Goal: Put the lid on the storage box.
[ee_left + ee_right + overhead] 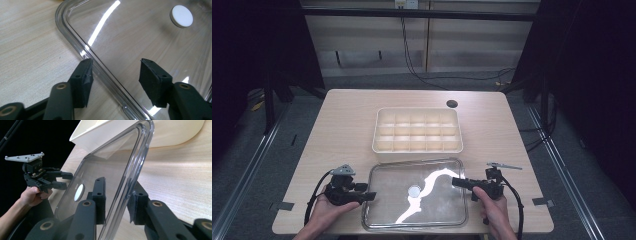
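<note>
Lying flat on the table (342,125), the clear lid (387,205) sits at the near edge, just in front of the cream tray (417,148) of compartments. A white disc (414,190) marks the lid's middle. The left gripper (115,72) holds its jaws apart, straddling the lid's left rim, one jaw outside over the wood, one over the lid. The right gripper (117,202) likewise has its jaws apart, set either side of the lid's right rim; whether they touch it I cannot tell. A hand (328,209) holds each gripper.
</note>
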